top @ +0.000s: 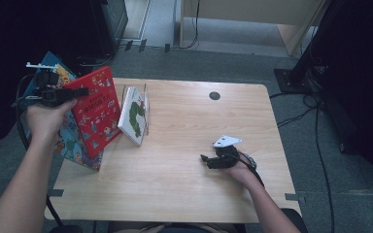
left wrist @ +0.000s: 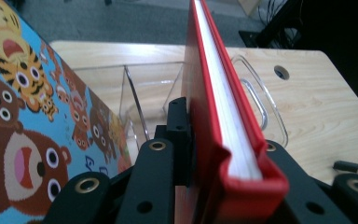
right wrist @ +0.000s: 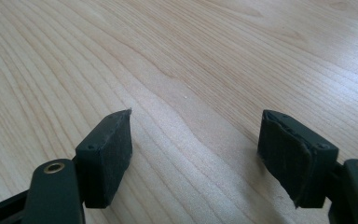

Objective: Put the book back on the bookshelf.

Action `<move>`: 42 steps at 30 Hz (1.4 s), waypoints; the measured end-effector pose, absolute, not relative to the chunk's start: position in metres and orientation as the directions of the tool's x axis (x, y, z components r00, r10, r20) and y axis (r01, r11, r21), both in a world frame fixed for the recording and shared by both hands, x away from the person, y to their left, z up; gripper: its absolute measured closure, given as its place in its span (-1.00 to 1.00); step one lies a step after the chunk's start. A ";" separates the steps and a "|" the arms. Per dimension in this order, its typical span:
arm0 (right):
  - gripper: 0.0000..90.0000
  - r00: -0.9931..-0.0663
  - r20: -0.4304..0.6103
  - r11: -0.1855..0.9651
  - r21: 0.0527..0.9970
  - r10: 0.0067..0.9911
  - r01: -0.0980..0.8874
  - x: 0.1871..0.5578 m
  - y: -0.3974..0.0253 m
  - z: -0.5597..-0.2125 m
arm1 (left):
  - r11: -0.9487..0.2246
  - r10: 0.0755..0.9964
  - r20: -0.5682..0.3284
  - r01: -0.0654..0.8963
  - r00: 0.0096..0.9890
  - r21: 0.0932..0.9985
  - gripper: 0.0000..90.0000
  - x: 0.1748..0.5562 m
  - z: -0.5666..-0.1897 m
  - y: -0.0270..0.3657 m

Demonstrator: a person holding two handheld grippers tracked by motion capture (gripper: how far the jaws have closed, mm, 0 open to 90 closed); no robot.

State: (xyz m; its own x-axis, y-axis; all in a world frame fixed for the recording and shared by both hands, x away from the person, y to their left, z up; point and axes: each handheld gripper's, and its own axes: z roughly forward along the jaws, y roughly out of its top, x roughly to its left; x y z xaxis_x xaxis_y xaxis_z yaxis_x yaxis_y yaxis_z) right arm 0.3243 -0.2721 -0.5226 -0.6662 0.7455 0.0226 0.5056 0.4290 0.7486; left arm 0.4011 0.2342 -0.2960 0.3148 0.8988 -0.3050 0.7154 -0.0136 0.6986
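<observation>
Left gripper (top: 80,91) clamping red hardcover picture book (top: 96,109) by top corner, lifting it beside clear acrylic book rack (top: 145,104) at tabletop's (top: 184,184) left edge. Right gripper (top: 205,159) resting wide open, holding nothing. Risk: corner grip letting book pivot, knocking rack.

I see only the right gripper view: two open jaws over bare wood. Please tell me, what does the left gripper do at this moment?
Observer: The left gripper is shut on the red book, gripping its top edge, raised at the table's left side.
Operator: Is there some place near it for the book?
Observer: Yes, a clear rack stands on the table just past the red book, with an empty slot facing the gripper.
Operator: Does the rack hold anything already?
Observer: A white book with a green caterpillar leans in it.
Operator: And where is my right gripper?
Observer: The right gripper rests low on the table's right part, far from the books.
</observation>
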 end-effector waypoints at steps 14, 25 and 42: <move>-0.42 -0.666 0.023 0.429 0.748 0.746 0.506 0.324 -0.272 -0.523 | -0.109 0.901 -0.302 0.836 0.312 0.538 0.72 0.409 -0.286 0.235; -0.42 -0.665 0.024 0.428 0.748 0.746 0.507 0.324 -0.272 -0.523 | -0.181 0.906 -0.277 0.885 0.320 0.429 0.75 0.419 -0.288 0.227; -0.43 -0.664 0.025 0.427 0.747 0.748 0.509 0.324 -0.272 -0.523 | -0.043 0.931 -0.296 0.869 0.214 0.493 0.77 0.441 -0.286 0.236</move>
